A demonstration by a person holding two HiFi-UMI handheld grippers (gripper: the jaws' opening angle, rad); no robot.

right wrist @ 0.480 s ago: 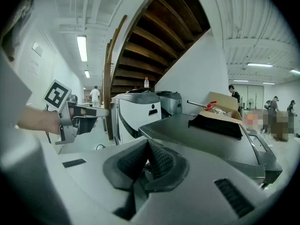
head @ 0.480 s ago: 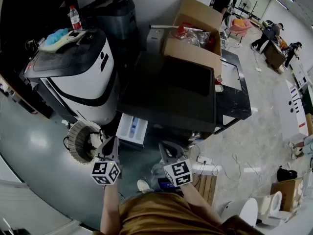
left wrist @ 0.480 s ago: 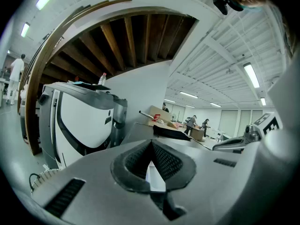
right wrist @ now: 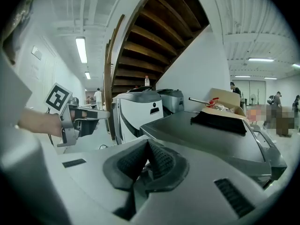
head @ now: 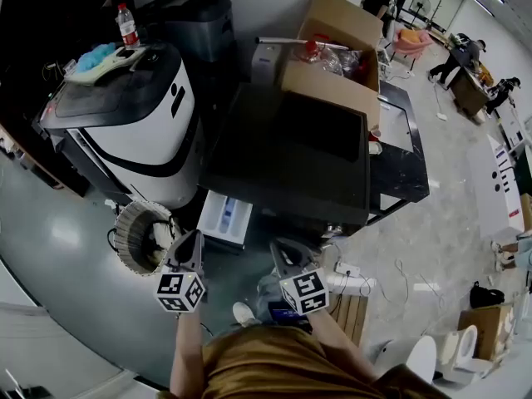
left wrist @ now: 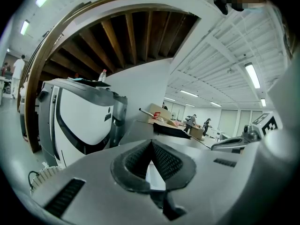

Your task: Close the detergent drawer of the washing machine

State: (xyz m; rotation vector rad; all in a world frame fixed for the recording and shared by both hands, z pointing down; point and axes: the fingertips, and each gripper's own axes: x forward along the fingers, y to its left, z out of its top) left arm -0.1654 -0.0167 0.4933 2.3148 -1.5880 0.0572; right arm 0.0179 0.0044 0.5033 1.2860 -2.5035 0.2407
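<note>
The washing machine (head: 291,152) is a dark grey box in the middle of the head view. Its white detergent drawer (head: 226,217) sticks out of the front at the lower left, pulled open. My left gripper (head: 192,239) hangs just below and left of the drawer, apart from it, jaws shut on nothing. My right gripper (head: 279,248) is below the machine's front, to the right of the drawer, also shut and empty. In the left gripper view the left gripper (left wrist: 151,144) has its pads closed tip to tip. The right gripper (right wrist: 146,144) shows the same in its own view.
A white and black machine (head: 141,131) stands left of the washer, with a bottle (head: 127,28) on top. A wicker basket (head: 137,235) sits on the floor beside my left gripper. A cardboard box (head: 332,65) rests behind the washer. A power strip (head: 349,271) lies on the floor.
</note>
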